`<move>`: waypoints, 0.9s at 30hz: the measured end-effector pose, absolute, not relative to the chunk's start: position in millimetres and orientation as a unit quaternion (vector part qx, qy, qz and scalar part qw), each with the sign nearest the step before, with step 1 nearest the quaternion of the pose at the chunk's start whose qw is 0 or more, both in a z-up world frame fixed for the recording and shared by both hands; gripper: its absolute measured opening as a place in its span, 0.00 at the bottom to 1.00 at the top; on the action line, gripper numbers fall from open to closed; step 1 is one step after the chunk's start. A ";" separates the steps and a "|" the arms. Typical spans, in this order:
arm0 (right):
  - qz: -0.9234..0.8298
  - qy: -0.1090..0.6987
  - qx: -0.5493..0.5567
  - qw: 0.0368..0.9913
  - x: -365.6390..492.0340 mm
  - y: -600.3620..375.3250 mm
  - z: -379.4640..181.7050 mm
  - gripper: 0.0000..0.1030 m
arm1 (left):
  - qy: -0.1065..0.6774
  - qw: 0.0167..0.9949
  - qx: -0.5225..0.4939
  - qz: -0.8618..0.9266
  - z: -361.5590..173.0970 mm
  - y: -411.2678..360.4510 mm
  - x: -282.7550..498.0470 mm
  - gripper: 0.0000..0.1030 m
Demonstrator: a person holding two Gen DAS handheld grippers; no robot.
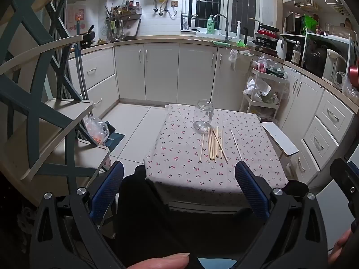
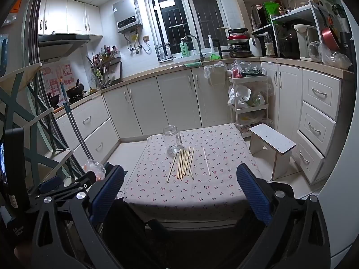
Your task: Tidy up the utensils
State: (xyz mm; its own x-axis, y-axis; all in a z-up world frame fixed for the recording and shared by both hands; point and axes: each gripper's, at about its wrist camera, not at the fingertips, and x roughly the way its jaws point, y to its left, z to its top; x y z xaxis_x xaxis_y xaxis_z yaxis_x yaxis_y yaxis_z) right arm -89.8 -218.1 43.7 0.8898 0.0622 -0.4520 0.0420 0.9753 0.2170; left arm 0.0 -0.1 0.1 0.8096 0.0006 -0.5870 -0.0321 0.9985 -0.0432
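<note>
One glass jar point(image 1: 203, 116) upright on cloth-covered table point(image 1: 179, 168). About ten chopsticks point(image 1: 214, 144) flat just before jar; one lies apart to right. Left gripper point(image 1: 179, 190), right gripper point(image 2: 180, 196): jaws wide apart, empty, short of table.

one glass jar point(image 1: 203, 116), about ten chopsticks point(image 1: 214, 144)

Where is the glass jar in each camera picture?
Left wrist view: the glass jar stands upright right of centre, on the floral tablecloth.
Right wrist view: the glass jar stands just left of centre.
Shared landmark: the chopsticks lying just in front of it.
</note>
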 end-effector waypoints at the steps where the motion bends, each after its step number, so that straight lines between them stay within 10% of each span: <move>1: 0.005 0.235 0.110 0.966 -89.8 -217.9 43.7 0.93 | 0.306 0.952 -0.024 0.009 0.1 -0.2 -0.3 0.93; 27: 0.006 0.227 0.113 0.967 -95.9 -224.1 43.4 0.93 | 0.306 0.950 -0.058 -0.016 1.6 5.2 -5.3 0.93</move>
